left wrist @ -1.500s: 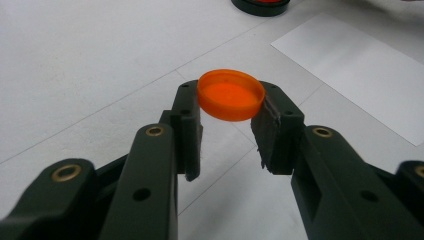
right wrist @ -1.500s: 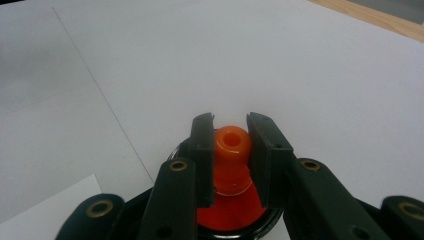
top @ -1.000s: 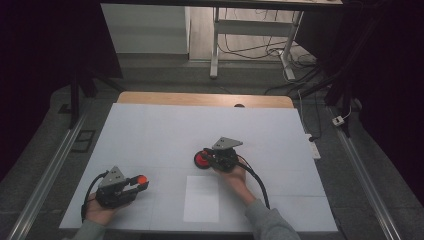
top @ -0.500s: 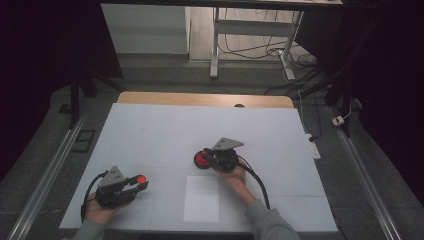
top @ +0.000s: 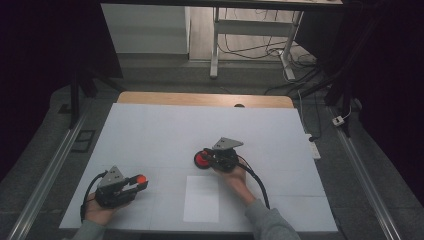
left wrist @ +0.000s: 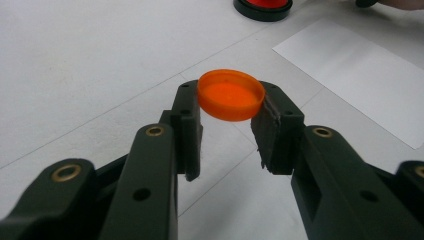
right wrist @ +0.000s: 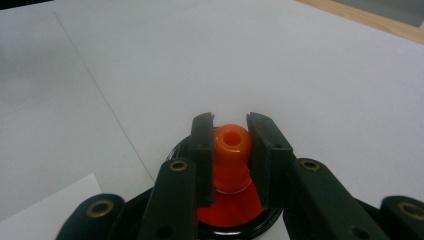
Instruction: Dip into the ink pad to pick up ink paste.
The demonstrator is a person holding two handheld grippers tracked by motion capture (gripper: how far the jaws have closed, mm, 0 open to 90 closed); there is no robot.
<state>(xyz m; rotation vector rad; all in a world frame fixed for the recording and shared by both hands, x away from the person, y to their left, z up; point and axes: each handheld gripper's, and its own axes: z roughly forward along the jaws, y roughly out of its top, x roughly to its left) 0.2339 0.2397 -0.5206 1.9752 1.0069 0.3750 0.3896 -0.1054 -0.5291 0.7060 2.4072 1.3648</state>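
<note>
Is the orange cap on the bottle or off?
Off. The left gripper holds the orange cap apart from the bottle, whose spout is bare.

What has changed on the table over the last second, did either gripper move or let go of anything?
Nothing visibly changed. The left gripper stays shut on the orange cap, held off the white table cover. The right gripper stays shut on the orange knob of the red and black piece. The white sheet lies where it was.
</note>
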